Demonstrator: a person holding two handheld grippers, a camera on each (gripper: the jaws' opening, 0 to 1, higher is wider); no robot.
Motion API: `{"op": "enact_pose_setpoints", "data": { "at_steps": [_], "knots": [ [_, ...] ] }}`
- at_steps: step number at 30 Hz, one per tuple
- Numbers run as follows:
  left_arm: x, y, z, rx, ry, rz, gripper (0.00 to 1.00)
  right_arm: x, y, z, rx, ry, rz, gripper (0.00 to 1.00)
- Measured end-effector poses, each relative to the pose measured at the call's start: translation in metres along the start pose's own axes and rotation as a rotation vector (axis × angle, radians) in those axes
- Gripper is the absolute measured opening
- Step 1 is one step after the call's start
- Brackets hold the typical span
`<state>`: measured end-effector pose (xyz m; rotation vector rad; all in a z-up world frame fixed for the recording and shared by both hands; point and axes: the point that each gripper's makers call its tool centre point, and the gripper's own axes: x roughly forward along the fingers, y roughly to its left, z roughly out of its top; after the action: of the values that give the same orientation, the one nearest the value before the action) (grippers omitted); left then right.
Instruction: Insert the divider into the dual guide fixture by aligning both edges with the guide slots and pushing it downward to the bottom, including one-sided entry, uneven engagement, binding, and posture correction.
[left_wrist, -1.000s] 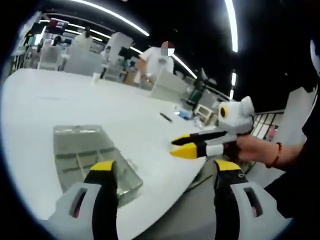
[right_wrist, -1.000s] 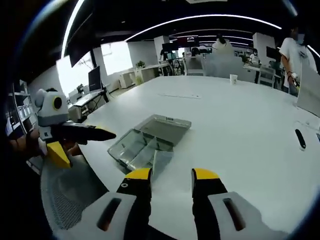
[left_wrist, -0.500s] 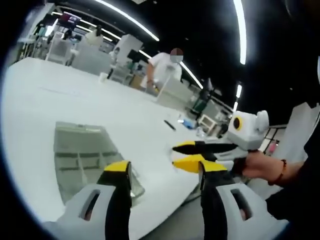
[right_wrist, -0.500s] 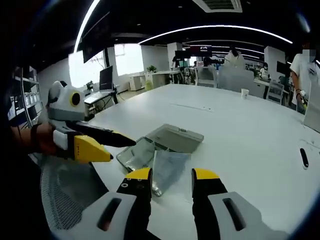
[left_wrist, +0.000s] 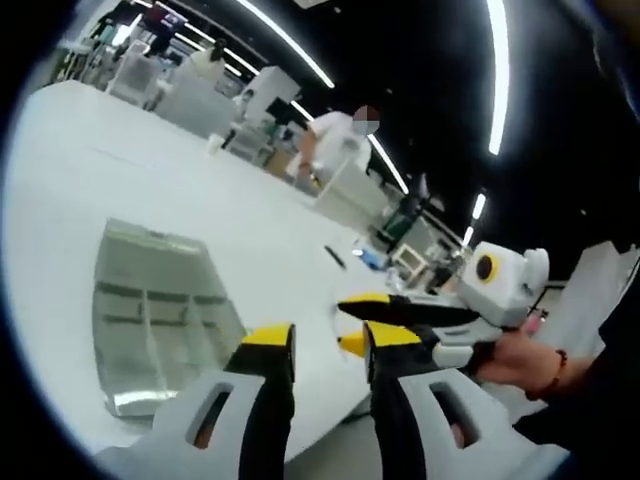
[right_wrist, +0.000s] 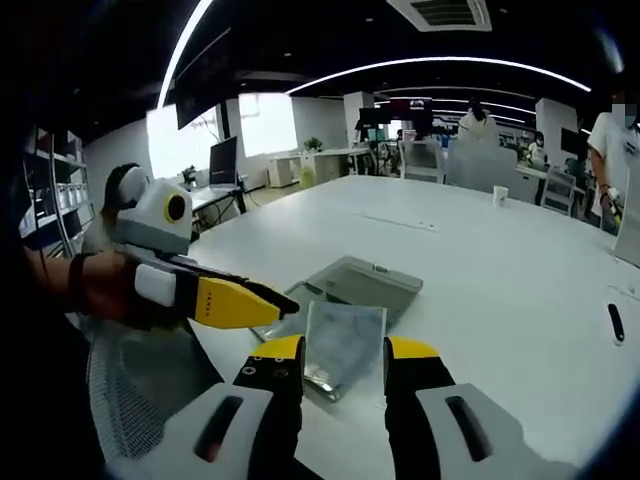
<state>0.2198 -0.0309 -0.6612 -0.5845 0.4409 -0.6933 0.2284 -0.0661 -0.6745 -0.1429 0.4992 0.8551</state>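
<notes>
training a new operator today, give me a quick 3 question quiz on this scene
1. True or false: the clear sheet stands between the right gripper fingers.
2. What colour are the left gripper fingers' tips?
3. The clear compartment box lies on: A) the white table B) a chair C) the floor

Key: 1 true. 2 yellow. 3 A.

In the left gripper view the left tongs (left_wrist: 325, 345) stand with the yellow tips close together, a narrow gap between them. The right tongs (right_wrist: 343, 350) are parted wider. A hand (left_wrist: 520, 362) with a bead bracelet grips the right tongs.
</notes>
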Motion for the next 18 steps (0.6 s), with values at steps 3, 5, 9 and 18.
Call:
{"op": "enact_pose_setpoints", "data": {
  "at_steps": [3,5,9,18],
  "knots": [
    [0.0005,0.0007,-0.0019,-0.016,0.002,0.006,0.22,0.0,0.004,0.0011,-0.009,-0.005,0.011,0.27],
    [0.0015,0.0001,-0.0029,-0.036,-0.001,0.005,0.2,-0.0008,0.0063,0.0007,-0.015,-0.004,0.013,0.27],
    [0.0035,-0.0025,-0.0035,-0.057,-0.001,-0.009,0.15,-0.0013,0.007,-0.0005,-0.019,-0.003,0.014,0.27],
    [0.0068,-0.0027,-0.001,-0.111,-0.009,-0.017,0.07,-0.0031,0.0084,0.0045,-0.017,-0.024,0.012,0.27]
  ]
}}
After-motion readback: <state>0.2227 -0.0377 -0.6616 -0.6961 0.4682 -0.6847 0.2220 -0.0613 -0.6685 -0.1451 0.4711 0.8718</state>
